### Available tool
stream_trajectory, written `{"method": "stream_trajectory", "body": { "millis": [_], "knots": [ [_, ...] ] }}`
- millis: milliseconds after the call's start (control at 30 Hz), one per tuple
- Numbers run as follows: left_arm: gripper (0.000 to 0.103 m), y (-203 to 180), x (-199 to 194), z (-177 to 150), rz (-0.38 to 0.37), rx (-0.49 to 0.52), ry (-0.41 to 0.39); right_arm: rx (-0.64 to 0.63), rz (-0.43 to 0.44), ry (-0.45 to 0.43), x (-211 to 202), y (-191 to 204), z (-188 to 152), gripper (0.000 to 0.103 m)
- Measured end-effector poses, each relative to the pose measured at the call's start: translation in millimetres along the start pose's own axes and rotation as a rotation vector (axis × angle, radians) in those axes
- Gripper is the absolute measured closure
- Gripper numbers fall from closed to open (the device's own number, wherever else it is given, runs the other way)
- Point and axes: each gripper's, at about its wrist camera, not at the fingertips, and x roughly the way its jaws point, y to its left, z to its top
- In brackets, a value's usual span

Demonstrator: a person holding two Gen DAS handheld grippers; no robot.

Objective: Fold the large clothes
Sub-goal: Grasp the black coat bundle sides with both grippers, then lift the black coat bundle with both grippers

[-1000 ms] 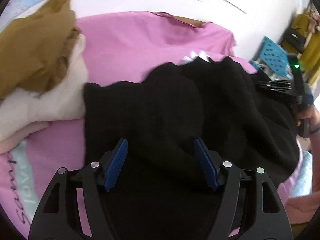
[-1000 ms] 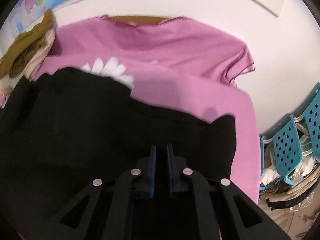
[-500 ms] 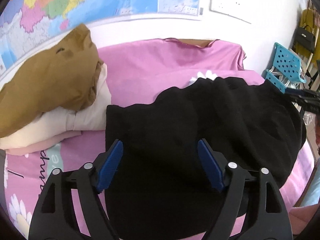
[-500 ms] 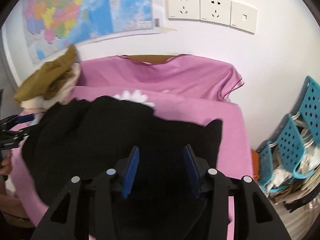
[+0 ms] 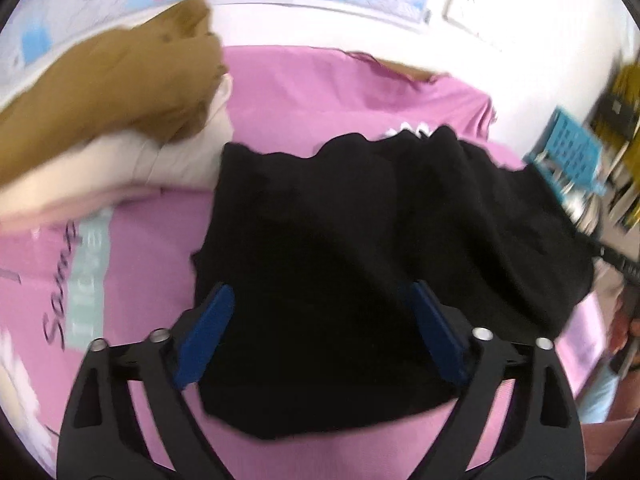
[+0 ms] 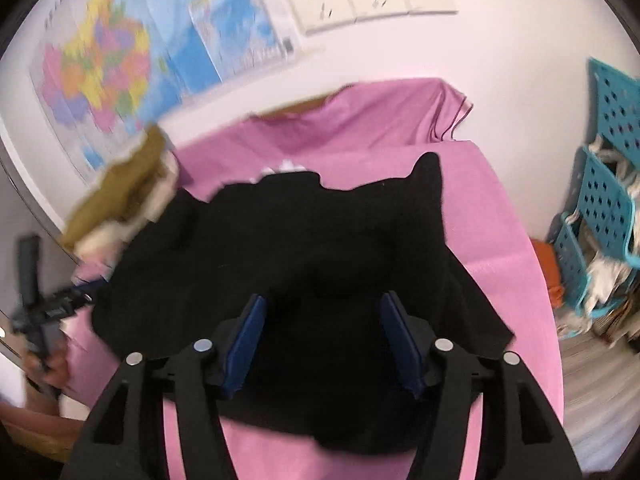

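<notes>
A large black garment lies bunched and partly folded on the pink-covered table; it also shows in the right wrist view. My left gripper is open and empty, held above the garment's near edge. My right gripper is open and empty, above the garment's near right part. The left gripper's body shows at the far left of the right wrist view. Both views are motion-blurred.
A pile of brown and cream folded clothes sits at the table's back left. Blue plastic baskets stand to the right of the table. A map and wall sockets are on the wall behind.
My right gripper has let go of the black garment and opened wide, then pulled back. Both grippers have moved back from the garment, which now lies on the table.
</notes>
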Motion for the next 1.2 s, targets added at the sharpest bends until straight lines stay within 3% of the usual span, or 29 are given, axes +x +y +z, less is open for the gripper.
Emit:
{"method": "stream_trajectory", "body": {
  "millis": [200, 333, 467, 567, 700, 933, 1200],
  "knots": [
    [0.012, 14, -35, -36, -0.137, -0.033, -0.011, 0.120, 0.185, -0.016, -42, -10, -32, 0.033],
    [0.012, 14, -42, -62, -0.240, -0.047, 0.052, 0.212, 0.297, 0.054, -33, -13, -57, 0.025],
    [0.013, 7, -24, -81, -0.313, -0.058, 0.143, 0.306, 0.328, 0.094, -11, -17, -70, 0.021],
    [0.013, 2, -4, -85, -0.341, -0.092, 0.188, 0.395, 0.333, 0.110, 9, -20, -72, 0.018],
    [0.013, -3, 8, -73, -0.368, -0.123, 0.164, 0.444, 0.307, 0.080, 18, -19, -67, 0.015],
    [0.006, 8, 31, -47, -0.454, -0.298, 0.130, 0.490, 0.223, 0.008, 28, -17, -58, 0.010],
    [0.006, 14, 40, -37, -0.445, -0.406, 0.100, 0.554, 0.136, -0.111, 38, -13, -46, 0.005]
  ]
}}
